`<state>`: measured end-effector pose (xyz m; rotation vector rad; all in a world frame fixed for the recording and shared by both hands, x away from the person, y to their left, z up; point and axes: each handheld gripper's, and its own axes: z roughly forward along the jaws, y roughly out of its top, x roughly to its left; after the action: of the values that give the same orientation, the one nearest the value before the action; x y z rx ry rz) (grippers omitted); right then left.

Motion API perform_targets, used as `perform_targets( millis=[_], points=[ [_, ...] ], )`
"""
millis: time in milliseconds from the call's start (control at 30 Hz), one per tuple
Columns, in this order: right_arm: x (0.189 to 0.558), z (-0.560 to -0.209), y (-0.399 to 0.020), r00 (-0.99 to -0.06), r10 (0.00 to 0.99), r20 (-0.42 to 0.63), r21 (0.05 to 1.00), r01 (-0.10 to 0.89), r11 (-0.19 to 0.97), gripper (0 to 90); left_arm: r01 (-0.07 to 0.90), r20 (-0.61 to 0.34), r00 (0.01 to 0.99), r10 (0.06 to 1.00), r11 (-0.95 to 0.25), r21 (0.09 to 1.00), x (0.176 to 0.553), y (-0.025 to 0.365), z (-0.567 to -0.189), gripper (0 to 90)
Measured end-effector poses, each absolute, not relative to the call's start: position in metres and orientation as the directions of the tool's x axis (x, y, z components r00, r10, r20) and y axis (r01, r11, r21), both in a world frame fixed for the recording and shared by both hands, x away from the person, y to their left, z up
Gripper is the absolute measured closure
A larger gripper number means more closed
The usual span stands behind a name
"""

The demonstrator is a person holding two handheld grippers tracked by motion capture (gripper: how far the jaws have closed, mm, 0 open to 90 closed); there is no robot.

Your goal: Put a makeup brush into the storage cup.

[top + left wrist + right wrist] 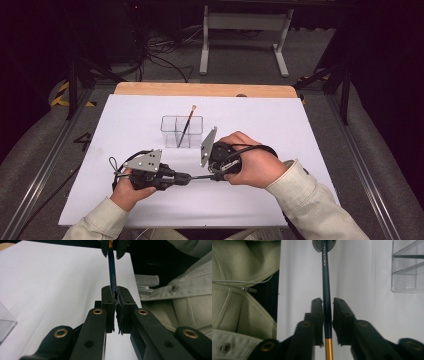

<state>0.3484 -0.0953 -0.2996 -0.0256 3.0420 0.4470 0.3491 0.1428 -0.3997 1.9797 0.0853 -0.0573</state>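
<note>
Two grippers meet over the near part of the white table [125, 125], and a dark blue brush [326, 290] bridges them. Our left gripper [115, 293] is clenched on one end of the brush handle: in the left gripper view its two black jaws press together with the blue shaft pinched between the pads, and the handle runs straight on to the other gripper at the top of that view. Our right gripper [327, 302] has let go. In the right gripper view its jaws stand a little apart on either side of the handle, with a slim gap showing on each side, and the gold ferrule [328, 350] lies low between them. No earlier picture is at hand, so we speak only of this loosened stance.

From the high view the left gripper [186, 177] lies level and points toward the right gripper [212, 175], the brush a thin line between the two. Behind them, near the middle of the table, stands a clear divided box [172, 131], and a second brush [187, 126] leans in it, bristles up. Pale green sleeves [305, 192] come in from the bottom edge
</note>
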Motion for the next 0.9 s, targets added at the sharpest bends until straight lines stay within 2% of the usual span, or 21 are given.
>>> perform_targets(
  millis=[100, 233, 300, 367, 433, 567, 667, 700, 900],
  points=[
    [0.349, -0.298, -0.098, -0.998, 0.0, -0.07, 0.306, -0.021, 0.952, 68.4, 0.092, -0.084, 0.996, 0.038, -0.39, 0.916, 0.35, 0.144, -0.4, 85.3],
    [0.349, -0.294, -0.107, -0.994, 0.053, -0.094, 0.37, 0.015, 0.929, 52.0, 0.096, -0.085, 0.995, 0.044, -0.372, 0.923, 0.351, 0.148, -0.4, 85.3],
    [0.35, -0.29, -0.115, -0.99, 0.085, -0.11, 0.435, 0.029, 0.9, 42.3, 0.101, -0.09, 0.995, 0.045, -0.356, 0.929, 0.352, 0.15, -0.4, 85.3],
    [0.35, -0.286, -0.123, -0.987, 0.105, -0.119, 0.492, 0.033, 0.87, 37.9, 0.102, -0.091, 0.995, 0.046, -0.344, 0.933, 0.353, 0.152, -0.4, 85.3],
    [0.349, -0.284, -0.131, -0.984, 0.128, -0.125, 0.556, 0.038, 0.83, 29.0, 0.1, -0.091, 0.995, 0.043, -0.329, 0.939, 0.354, 0.154, -0.401, 85.3],
    [0.347, -0.283, -0.149, -0.975, 0.182, -0.129, 0.647, 0.057, 0.761, 21.5, 0.101, -0.095, 0.995, 0.037, -0.3, 0.948, 0.355, 0.156, -0.402, 85.3],
    [0.347, -0.284, -0.157, -0.971, 0.2, -0.131, 0.687, 0.056, 0.725, 19.6, 0.102, -0.096, 0.995, 0.036, -0.293, 0.951, 0.355, 0.157, -0.402, 85.3],
    [0.346, -0.286, -0.165, -0.966, 0.22, -0.132, 0.723, 0.058, 0.688, 16.1, 0.103, -0.097, 0.995, 0.035, -0.284, 0.953, 0.355, 0.158, -0.401, 85.3],
    [0.345, -0.292, -0.181, -0.957, 0.259, -0.13, 0.786, 0.06, 0.615, 13.0, 0.109, -0.102, 0.994, 0.037, -0.269, 0.957, 0.356, 0.161, -0.402, 85.3]
  ],
)
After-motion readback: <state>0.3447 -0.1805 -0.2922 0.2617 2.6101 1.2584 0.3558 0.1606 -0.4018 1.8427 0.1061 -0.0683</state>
